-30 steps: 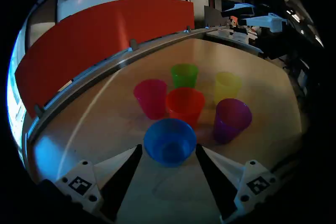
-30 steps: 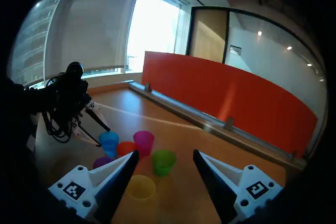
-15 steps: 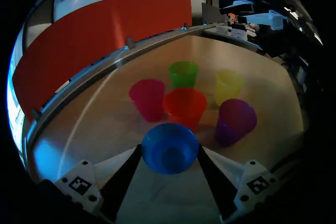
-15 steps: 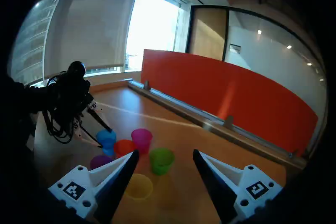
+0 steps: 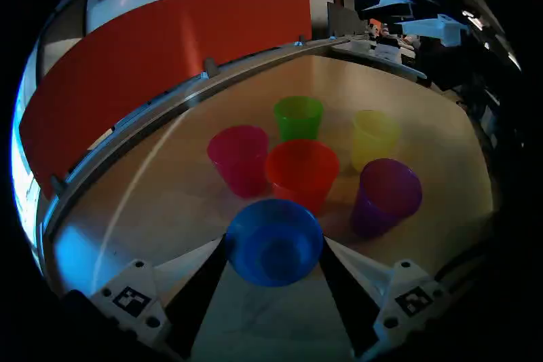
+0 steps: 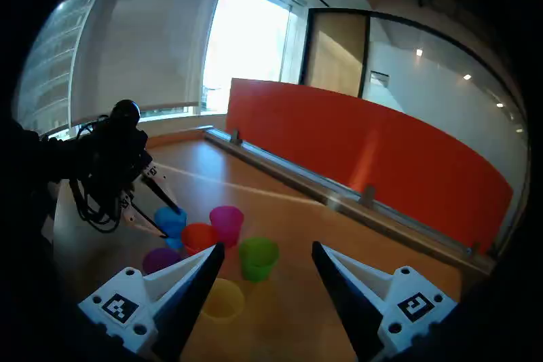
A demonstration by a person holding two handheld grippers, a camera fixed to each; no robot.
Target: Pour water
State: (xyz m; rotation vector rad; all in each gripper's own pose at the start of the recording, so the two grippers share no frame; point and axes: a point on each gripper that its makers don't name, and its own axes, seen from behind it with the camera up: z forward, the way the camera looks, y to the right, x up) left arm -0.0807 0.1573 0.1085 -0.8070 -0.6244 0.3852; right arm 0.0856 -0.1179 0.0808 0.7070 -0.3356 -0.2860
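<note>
- Left gripper [image 5: 273, 245]: fingers pressed on both sides of the upright blue cup [image 5: 274, 257]; orange cup [image 5: 302, 170] stands straight ahead, nearest of the cluster.
- Right gripper [image 6: 267, 246]: fingers wide apart, empty; yellow cup [image 6: 222, 299] by its left finger.

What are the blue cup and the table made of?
The blue cup looks like plastic: glossy, see-through, light glowing through its wall. The table looks like wood or wood-look laminate: pale brown, smooth, with a soft sheen.

One cup [image 5: 275, 251] is before five cups [image 5: 302, 170] on the table [image 5: 170, 185].
</note>
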